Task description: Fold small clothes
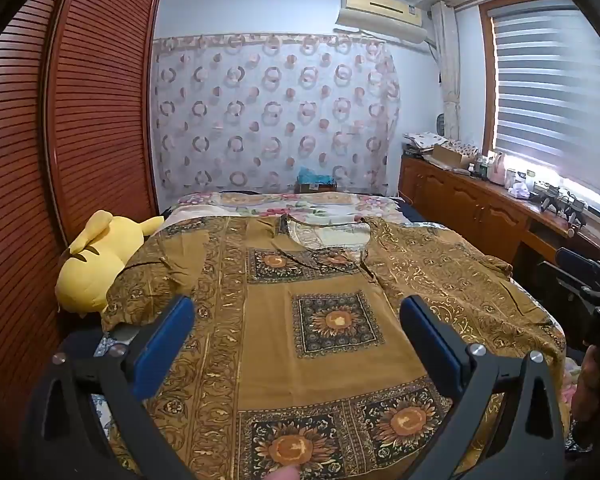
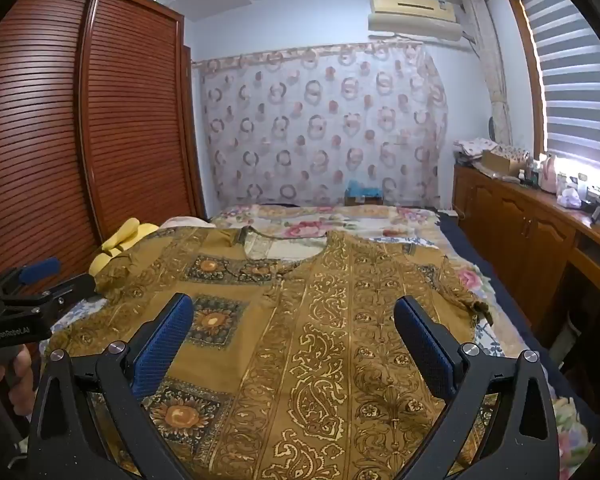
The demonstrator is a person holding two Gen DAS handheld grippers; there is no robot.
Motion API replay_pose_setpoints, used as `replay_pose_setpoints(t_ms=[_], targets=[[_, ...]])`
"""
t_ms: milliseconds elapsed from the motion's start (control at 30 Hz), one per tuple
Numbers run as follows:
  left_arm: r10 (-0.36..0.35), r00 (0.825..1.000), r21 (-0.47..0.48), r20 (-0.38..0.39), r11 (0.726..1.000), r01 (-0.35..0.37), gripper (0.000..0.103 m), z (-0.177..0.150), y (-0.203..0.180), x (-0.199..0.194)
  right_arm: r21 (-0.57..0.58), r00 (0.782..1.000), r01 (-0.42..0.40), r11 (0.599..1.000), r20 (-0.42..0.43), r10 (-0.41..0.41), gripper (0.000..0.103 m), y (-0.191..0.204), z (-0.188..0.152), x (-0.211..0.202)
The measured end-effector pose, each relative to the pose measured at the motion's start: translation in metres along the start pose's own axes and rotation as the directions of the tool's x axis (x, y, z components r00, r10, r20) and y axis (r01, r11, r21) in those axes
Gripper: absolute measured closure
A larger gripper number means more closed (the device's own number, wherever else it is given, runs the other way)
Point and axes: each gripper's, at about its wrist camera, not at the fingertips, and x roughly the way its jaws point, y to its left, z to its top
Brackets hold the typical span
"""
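Observation:
A mustard-gold patterned shirt [image 1: 320, 304] with sunflower squares lies spread flat, front up, on the bed, neck opening at the far end and short sleeves out to both sides. It also shows in the right wrist view [image 2: 332, 340]. My left gripper [image 1: 298, 316] is open and empty, hovering above the shirt's lower middle. My right gripper [image 2: 294, 316] is open and empty, above the shirt's lower right half. The right gripper also shows at the right edge of the left wrist view [image 1: 588, 280], and the left gripper shows at the left edge of the right wrist view [image 2: 28, 284].
A yellow plush toy [image 1: 96, 264] lies at the bed's left edge beside the shirt's left sleeve. A slatted wooden wardrobe [image 1: 60, 140] stands on the left. A wooden cabinet [image 1: 480, 208] with clutter runs under the window on the right. A floral bedcover [image 1: 300, 204] lies beyond the shirt.

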Motion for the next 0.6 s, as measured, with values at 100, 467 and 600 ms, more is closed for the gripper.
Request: replay_pose_setpoints(t_ms=[100, 467, 600], targets=[[0.0, 1.0, 0.001, -0.001, 1.0, 0.0, 0.0, 0.0, -0.0003, -0.0013, -0.002, 1.0, 0.001, 1.0, -0.003, -0.001, 0.001, 0.0005, -0.0001, -0.0002], [0.002, 1.0, 0.004, -0.007, 1.0, -0.002, 0.0, 0.0014, 0.001, -0.0009, 0.002, 1.0, 0.0, 1.0, -0.007, 0.0, 0.001, 0.0022, -0.0004, 0.0004], [0.004, 1.0, 0.006, -0.004, 1.0, -0.004, 0.0, 0.0024, 0.0035, -0.001, 0.002, 1.0, 0.0, 1.0, -0.003, 0.0, 0.001, 0.0027, -0.0002, -0.0005]])
